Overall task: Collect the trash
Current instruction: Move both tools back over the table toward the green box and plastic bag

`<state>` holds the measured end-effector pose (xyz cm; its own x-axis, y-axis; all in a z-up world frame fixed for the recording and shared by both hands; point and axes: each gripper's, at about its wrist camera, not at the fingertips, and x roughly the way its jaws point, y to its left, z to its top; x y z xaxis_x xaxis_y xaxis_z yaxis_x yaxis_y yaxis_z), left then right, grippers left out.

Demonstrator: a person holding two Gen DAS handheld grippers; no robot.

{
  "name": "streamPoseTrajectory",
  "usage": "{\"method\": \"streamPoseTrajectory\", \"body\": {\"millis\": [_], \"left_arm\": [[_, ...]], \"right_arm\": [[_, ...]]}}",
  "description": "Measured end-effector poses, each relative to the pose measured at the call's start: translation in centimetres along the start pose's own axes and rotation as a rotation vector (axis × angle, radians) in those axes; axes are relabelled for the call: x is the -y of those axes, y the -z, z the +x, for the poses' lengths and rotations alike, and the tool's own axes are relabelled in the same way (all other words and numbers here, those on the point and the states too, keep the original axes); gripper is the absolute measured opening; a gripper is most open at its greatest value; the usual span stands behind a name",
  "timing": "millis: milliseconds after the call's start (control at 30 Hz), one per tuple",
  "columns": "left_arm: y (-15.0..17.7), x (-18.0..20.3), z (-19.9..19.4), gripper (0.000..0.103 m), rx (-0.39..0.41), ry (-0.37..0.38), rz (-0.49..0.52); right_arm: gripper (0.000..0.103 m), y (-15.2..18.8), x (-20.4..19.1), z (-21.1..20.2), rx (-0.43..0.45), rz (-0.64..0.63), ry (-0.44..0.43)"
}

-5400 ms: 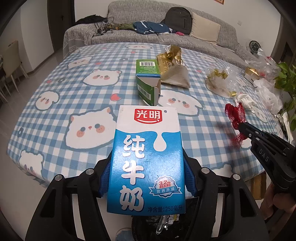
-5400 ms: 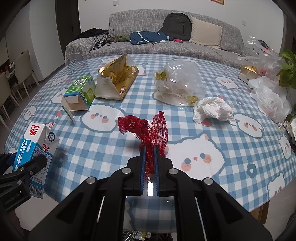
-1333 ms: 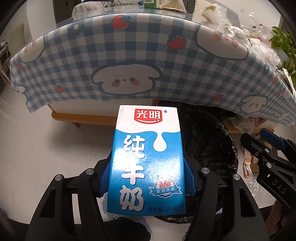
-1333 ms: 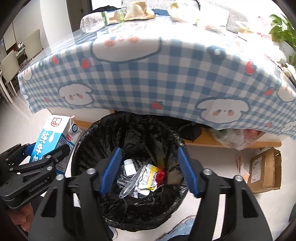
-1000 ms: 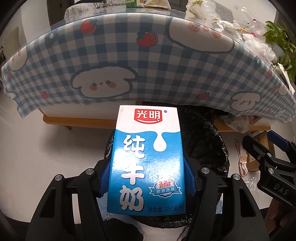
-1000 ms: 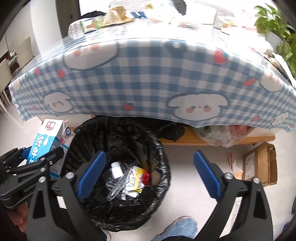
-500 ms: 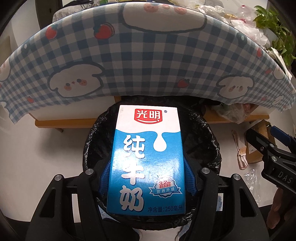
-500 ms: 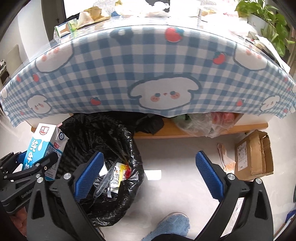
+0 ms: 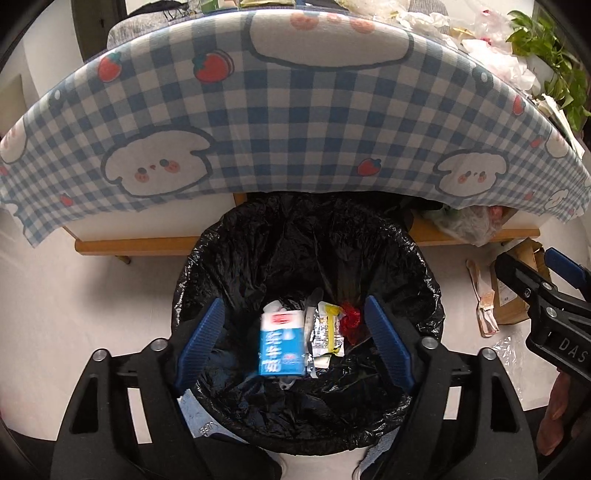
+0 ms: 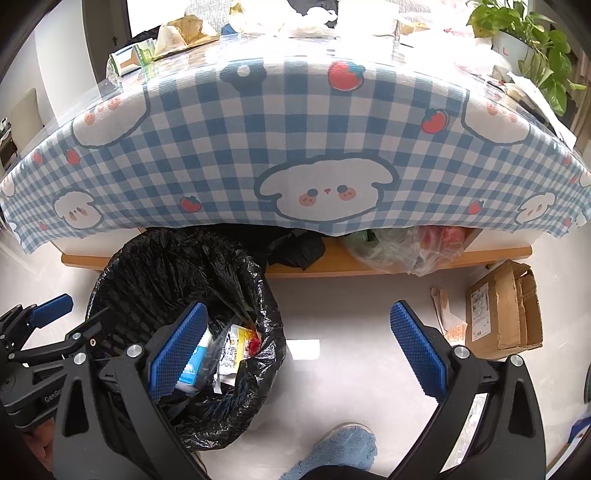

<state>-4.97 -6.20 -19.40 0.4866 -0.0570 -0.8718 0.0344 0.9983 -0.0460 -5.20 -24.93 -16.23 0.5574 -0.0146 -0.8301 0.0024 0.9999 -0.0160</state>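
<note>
The blue and white milk carton (image 9: 282, 343) lies inside the black-lined trash bin (image 9: 424, 280), beside a red net (image 9: 350, 320) and wrappers. My left gripper (image 9: 293, 345) is open and empty above the bin; it also shows in the right wrist view (image 10: 70, 317). My right gripper (image 10: 295, 350) is open and empty over the floor, right of the bin (image 10: 122, 266). A sliver of the carton (image 10: 194, 363) shows past its left finger. More trash, a green box (image 10: 133, 57) and a gold bag (image 10: 184, 31), lies on the table.
The checked tablecloth (image 10: 295, 147) hangs over the table edge just behind the bin. A cardboard box (image 10: 502, 306) sits on the floor at right. A clear bag (image 10: 406, 247) lies on the shelf under the table. A slippered foot (image 10: 340, 450) is below.
My left gripper has opened and the milk carton has dropped from it into the bin. Both grippers shifted a little relative to the bin.
</note>
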Motion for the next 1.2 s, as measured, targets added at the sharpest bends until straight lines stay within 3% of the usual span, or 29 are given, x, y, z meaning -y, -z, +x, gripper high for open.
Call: {"method": "streamPoseTrajectory", "body": {"millis": [67,333,833,1200], "left_arm": [[-0.1,0.0,-0.4,0.087,0.005,0.001,0.001],[-0.7,-0.3,-3.0,0.096,0.06,0.008,0.008],[-3.1,-1.4,-7.2,0.097,0.111,0.007,0.007],[-6.7,-1.8,-9.0,0.097,0.142,0.011,0.005]], "right_arm": [[0.095,-0.2,0.0,-0.3,0.006,0.001,0.0],[0.095,-1.0,0.0,-2.1,0.037,0.001,0.003],[0.095,-3.7,-0.2,-5.6,0.098,-0.007,0.006],[0.095,-6.9,-0.5,-7.4,0.163,-0.002,0.021]]}}
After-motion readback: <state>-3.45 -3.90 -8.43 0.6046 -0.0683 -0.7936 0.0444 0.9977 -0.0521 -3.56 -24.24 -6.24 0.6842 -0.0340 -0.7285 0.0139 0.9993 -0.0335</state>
